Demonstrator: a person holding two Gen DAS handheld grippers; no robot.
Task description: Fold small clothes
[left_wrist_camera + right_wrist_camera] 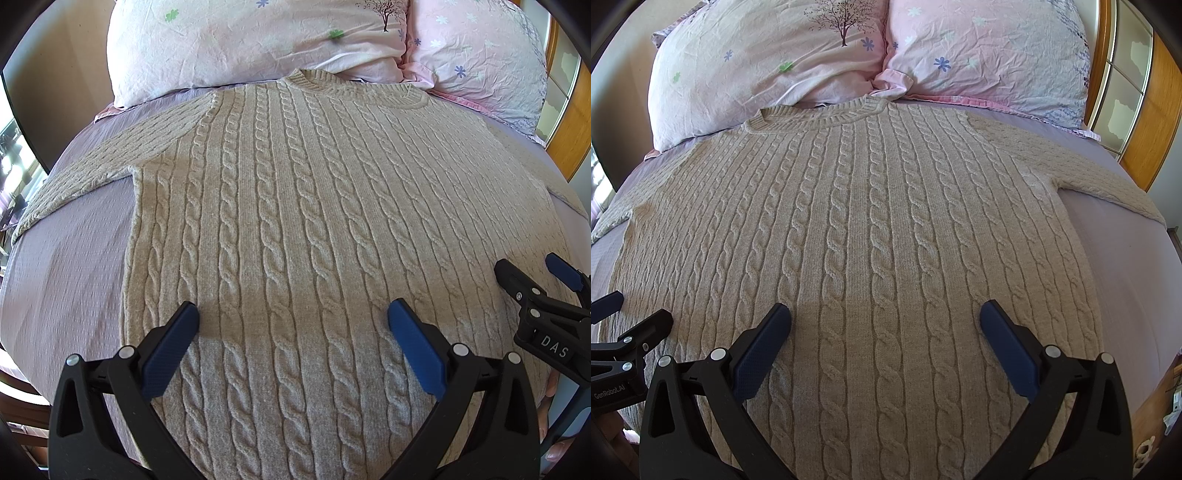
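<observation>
From the left wrist view, a beige cable-knit sweater (295, 221) lies flat and face up on the bed (74, 258), which is covered in a lilac sheet. Its ribbed collar (354, 88) points toward two pink floral pillows (240, 40) at the head of the bed, and one sleeve (85, 173) stretches out to the left edge. The left gripper (293, 317) hovers over the lower part of the sweater, its blue-padded fingers (170, 350) spread wide with nothing between them. The right gripper (535, 280) shows at the right edge, above the sweater's side; its fingers stand apart as well.

From the right wrist view, the same sweater (886, 240) fills the bed (1126, 258), collar (820, 114) touching the pillows (768, 62), the other sleeve (1108, 184) running off to the right near a wooden headboard (1160, 110). The right gripper (886, 317) hangs over the hem area, fingers (1008, 350) wide and empty. The left gripper (624, 317) peeks in at the left edge, fingers parted.
</observation>
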